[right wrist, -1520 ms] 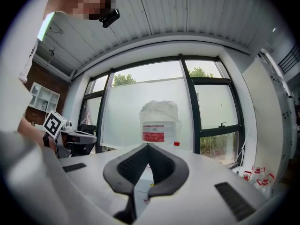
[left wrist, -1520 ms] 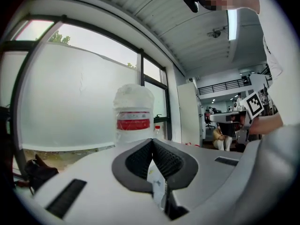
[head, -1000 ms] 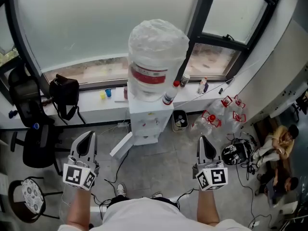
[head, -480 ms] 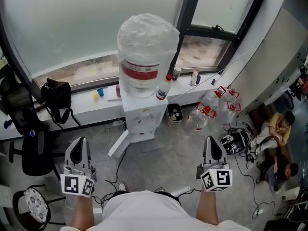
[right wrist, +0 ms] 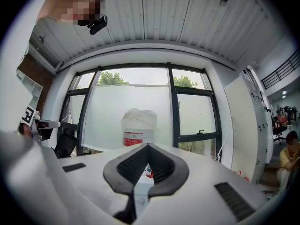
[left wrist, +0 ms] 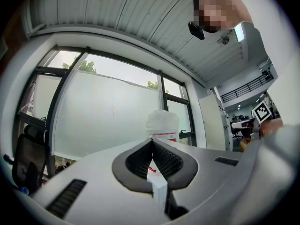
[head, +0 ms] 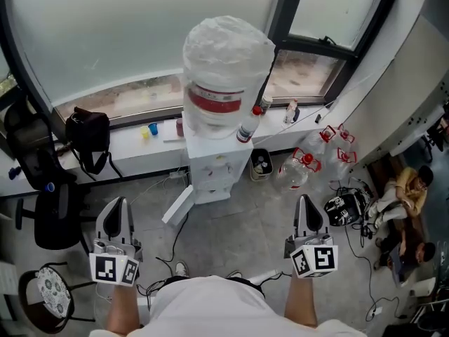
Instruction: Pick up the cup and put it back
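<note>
Both closed and empty, the left gripper (head: pixel 116 203) and right gripper (head: pixel 306 199) point level toward the dispenser (head: pixel 214 170); two small cups (head: pixel 149 130), seemingly, sit on the sill (head: pixel 130 154) beyond, nearer the left gripper.

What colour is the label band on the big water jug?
The label round the water jug is red; the head view shows it best.

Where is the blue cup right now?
In the head view the blue cup stands on the white window ledge, left of the water dispenser, right beside a yellow cup, with the black bag farther left.
</note>
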